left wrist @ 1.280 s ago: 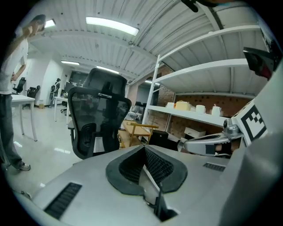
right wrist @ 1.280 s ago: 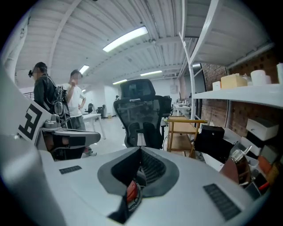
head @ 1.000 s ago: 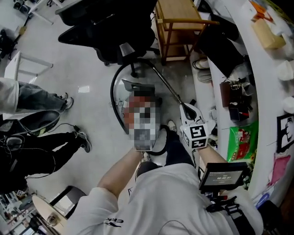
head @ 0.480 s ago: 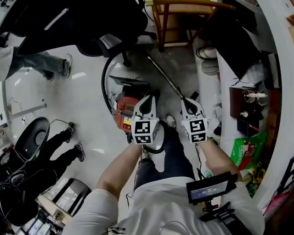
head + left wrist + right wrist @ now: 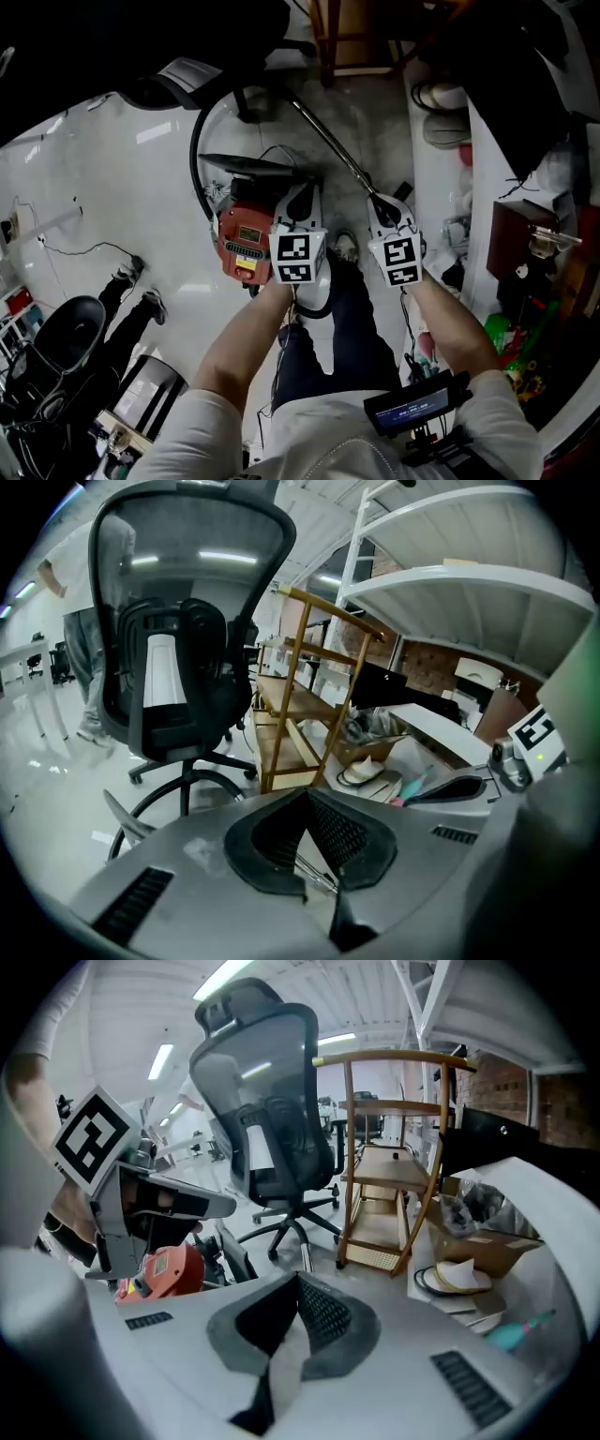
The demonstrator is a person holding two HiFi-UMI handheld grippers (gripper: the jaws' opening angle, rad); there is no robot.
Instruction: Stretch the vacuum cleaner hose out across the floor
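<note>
Stands on a pale glossy floor (image 5: 141, 187), with open room to the left in the head view, bounded there by a bystander's shoes (image 5: 128, 272). Faces a black office chair (image 5: 112, 47) straight ahead, with a wooden shelf (image 5: 361, 37) beside it and a white desk (image 5: 431, 197) hemming in the right side. Leaves only a narrow lane between chair base and desk edge.

Has the red vacuum cleaner (image 5: 242, 246) on the floor just left of the feet. Finds the black hose (image 5: 193, 155) not stretched out but curled in a tight arc from the cleaner round toward the chair base, where a metal tube (image 5: 328, 145) slants down to the right.

Reaches both forearms (image 5: 246, 342) forward and down, side by side. Holds the left gripper (image 5: 302, 192) over the cleaner's right edge, jaws pressed together on nothing. Holds the right gripper (image 5: 382, 208) just by the tube's lower end — jaws likewise together and empty. Cannot tell whether either tip touches anything.
</note>
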